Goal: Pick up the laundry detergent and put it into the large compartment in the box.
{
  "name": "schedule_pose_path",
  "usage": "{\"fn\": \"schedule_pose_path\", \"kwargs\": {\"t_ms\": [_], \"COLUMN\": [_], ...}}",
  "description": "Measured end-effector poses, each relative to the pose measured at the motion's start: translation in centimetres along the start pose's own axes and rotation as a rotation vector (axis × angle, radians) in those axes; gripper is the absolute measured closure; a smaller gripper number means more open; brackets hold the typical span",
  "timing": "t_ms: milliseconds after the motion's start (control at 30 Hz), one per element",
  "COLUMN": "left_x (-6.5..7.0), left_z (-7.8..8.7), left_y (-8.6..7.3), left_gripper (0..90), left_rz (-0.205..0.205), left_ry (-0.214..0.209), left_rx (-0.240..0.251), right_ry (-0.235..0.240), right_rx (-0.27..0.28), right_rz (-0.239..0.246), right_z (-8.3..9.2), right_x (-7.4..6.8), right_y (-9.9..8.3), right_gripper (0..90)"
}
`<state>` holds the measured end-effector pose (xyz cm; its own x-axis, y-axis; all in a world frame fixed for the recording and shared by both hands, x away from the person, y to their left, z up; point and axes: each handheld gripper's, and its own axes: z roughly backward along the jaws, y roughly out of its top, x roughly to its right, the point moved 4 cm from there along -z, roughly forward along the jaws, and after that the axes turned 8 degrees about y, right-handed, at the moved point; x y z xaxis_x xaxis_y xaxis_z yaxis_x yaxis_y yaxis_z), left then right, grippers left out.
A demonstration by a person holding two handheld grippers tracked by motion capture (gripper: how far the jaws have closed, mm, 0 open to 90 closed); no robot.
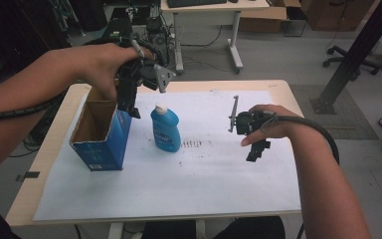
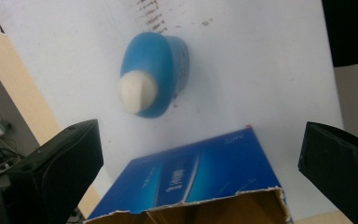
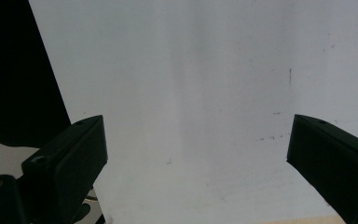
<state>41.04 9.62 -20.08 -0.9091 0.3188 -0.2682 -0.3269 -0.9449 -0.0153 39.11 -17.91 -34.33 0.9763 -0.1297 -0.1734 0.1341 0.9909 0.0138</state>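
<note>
The left claw (image 1: pixel 129 107) hangs released, jaws spread wide, above the near wall of the open blue box (image 1: pixel 102 134) that stands at the left of the white sheet (image 1: pixel 204 184) on the surface (image 1: pixel 45 164). The blue bottle (image 1: pixel 166 129) with its white cap (image 2: pixel 137 92) stands upright just beside the box, on its right, apart from it by a small gap. In the left gripper view the bottle sits ahead between the jaws, past the torn rim of the box (image 2: pixel 191 205). The work in hand looks like getting the bottle into the box, and the left claw seems best placed for it. To do it well, it should move off the box edge and come down over the bottle's shoulder, jaws square to its narrow sides, then close below the cap where the body is firm; the smooth plastic may slip if pinched at the cap alone. Lift straight up until the base is above the box rim before carrying it across. The right claw (image 1: pixel 251 137) hovers released and empty over bare sheet, well apart, and could steady the box wall so it does not tip.
</note>
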Motion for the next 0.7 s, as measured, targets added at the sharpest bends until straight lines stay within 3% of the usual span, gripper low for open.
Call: {"fn": "schedule_pose_path", "kwargs": {"t_ms": [233, 700], "left_x": [-0.9, -3.0], "left_z": [-0.6, -3.7], "left_y": [0.0, 0.3], "left_gripper": [0.1, 0.1], "left_rz": [-0.024, -0.035], "left_ry": [0.02, -0.025], "left_rx": [-0.001, -0.003], "right_ry": [0.002, 0.007], "right_rx": [0.001, -0.009], "right_rz": [-0.018, -0.023], "right_z": [-0.1, -0.5], "right_x": [0.0, -0.1], "right_y": [-0.3, -0.5], "right_gripper": [4.8, 5.0]}}
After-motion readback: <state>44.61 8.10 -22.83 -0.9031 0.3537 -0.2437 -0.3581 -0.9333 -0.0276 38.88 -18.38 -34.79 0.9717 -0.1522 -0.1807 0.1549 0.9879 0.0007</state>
